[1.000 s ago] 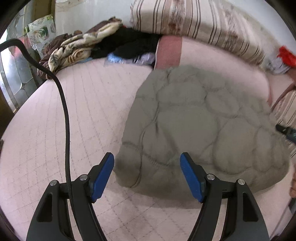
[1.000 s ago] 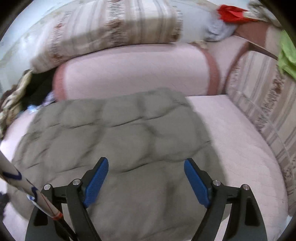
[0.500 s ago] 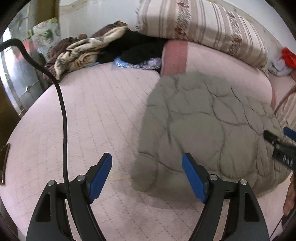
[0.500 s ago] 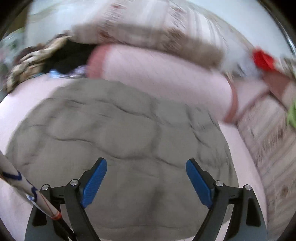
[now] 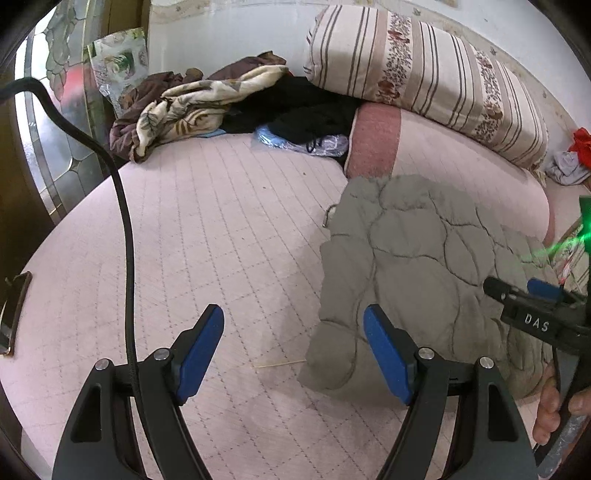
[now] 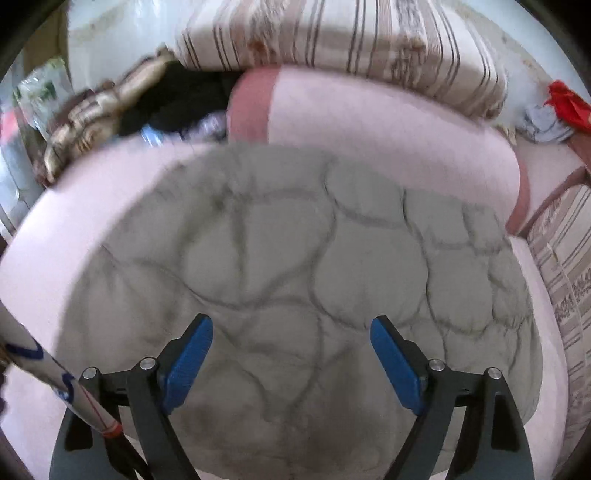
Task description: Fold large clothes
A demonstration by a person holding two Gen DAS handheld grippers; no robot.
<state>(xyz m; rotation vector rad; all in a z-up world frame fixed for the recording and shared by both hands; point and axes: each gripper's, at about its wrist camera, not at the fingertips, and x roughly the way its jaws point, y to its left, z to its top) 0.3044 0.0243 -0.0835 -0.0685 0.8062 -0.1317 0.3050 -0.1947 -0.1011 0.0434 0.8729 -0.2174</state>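
While I look through the left wrist camera, my left gripper hangs over the pink quilted mattress with its blue pads spread wide and nothing between them. The folded grey quilted jacket lies on the mattress to the right; its near left corner sits just beyond my right-hand pad, apart from it. A black cable runs up the left side of the view. At the far end I see a crumpled floral blanket, black clothing and a blue plastic bag, with a striped bolster resting on a pink roll behind the jacket. At the right edge the right gripper pokes in above the jacket's right side, and the person's hand grips its handle.

Through the right wrist camera, which is somewhat blurred, my right gripper hovers above the near half of the jacket, fingers wide apart and holding nothing; the fabric shows between them but I cannot tell whether the tips touch it. The jacket fills the middle of the view, the pink roll and striped bolster beyond it. A red cloth lies far right, and a striped cushion runs along the right edge.
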